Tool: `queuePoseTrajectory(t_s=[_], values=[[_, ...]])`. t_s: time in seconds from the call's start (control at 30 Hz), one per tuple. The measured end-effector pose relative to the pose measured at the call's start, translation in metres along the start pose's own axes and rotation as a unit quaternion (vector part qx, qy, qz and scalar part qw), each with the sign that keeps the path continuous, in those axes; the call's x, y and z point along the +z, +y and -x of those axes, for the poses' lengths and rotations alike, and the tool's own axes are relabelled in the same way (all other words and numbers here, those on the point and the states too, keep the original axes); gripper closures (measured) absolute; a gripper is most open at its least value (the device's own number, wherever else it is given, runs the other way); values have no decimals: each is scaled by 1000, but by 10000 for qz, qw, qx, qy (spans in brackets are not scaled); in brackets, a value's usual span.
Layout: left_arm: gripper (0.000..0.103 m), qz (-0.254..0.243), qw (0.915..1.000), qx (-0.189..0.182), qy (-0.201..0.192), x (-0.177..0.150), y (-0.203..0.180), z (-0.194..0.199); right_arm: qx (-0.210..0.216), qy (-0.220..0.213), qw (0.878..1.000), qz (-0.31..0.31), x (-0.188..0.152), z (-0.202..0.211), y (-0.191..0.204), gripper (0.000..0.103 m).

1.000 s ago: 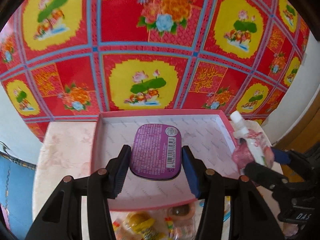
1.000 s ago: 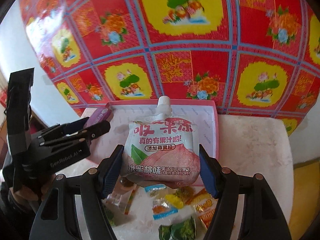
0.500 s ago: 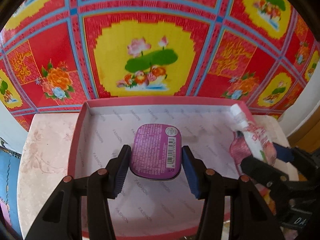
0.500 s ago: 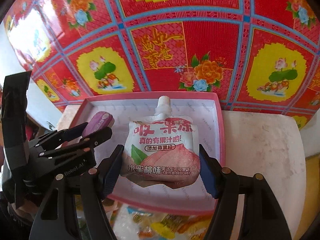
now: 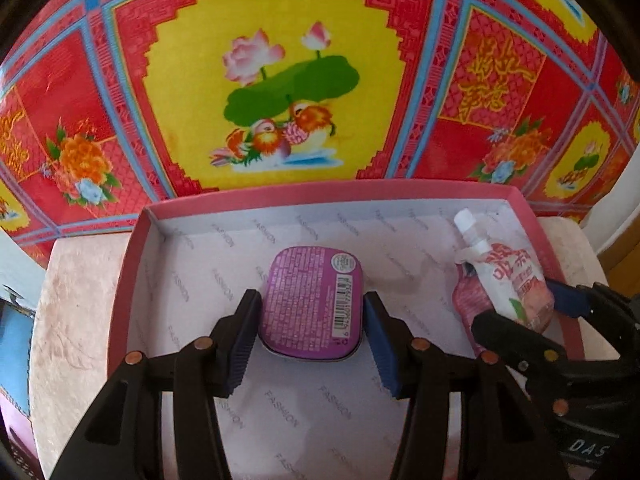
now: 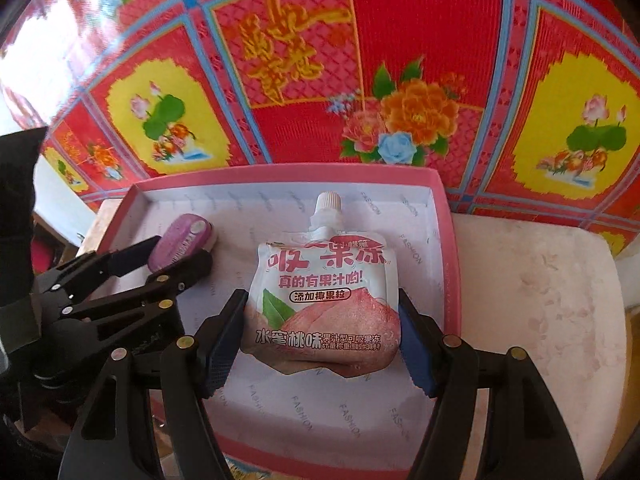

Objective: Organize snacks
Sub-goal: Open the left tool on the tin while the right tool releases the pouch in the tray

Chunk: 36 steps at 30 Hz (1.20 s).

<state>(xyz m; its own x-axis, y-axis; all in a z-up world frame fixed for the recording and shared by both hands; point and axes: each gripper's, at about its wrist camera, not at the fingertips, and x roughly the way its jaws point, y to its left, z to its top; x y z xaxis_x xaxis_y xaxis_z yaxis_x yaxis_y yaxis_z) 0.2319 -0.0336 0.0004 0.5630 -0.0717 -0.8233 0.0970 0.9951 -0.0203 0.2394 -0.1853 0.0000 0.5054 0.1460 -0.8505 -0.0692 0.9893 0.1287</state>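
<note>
Your left gripper holds the tin between its pads over the middle of the box, while your right gripper holds the spouted pouch over the box's right part, spout pointing toward the far wall. The tin sits to the left of the pouch, the two apart. The box rests on the table, with bare tabletop on both sides of it. Behind the table's far edge lies the patterned floor covering.

Both wrist views angled down, close, sharing pink box, seemingly side by side
</note>
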Motion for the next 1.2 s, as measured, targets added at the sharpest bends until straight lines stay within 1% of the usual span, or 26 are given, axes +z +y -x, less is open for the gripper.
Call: queuePoseTrajectory(t_s=[0.07,0.17,0.2,0.37,0.43,0.57,0.7,0.8,0.93,1.1,1.2], values=[[48,5,10000,12,-4,2,-2,-3,-32,-18,10000,16,1,-2,0,32],[45,-28,10000,6,15,8,-8,-11,-26,-5,10000,57,4,-5,2,32],[43,-67,10000,2,35,16,-14,-16,-21,-2,10000,65,5,-5,2,32],[41,-85,9999,-27,96,21,-18,-19,15,2,10000,-8,5,-6,5,31],[41,-39,9999,-84,113,21,-17,-14,85,12,9999,-53,4,-4,5,31],[41,-17,9998,-107,137,22,-23,-7,181,-63,9998,-83,2,9,0,19],[40,-132,9996,-206,160,21,-30,2,150,-186,9997,-42,2,24,0,18],[39,-195,9996,-181,130,23,-35,12,176,-273,9995,-52,1,37,0,18],[33,-236,9995,-221,64,26,-43,24,162,-343,9993,-23,-2,50,2,18],[32,-132,9996,-246,12,26,-45,35,194,-346,9992,-77,-10,65,1,18],[32,-22,9995,-329,31,24,-45,41,191,-307,9993,-100,-15,71,0,18]])
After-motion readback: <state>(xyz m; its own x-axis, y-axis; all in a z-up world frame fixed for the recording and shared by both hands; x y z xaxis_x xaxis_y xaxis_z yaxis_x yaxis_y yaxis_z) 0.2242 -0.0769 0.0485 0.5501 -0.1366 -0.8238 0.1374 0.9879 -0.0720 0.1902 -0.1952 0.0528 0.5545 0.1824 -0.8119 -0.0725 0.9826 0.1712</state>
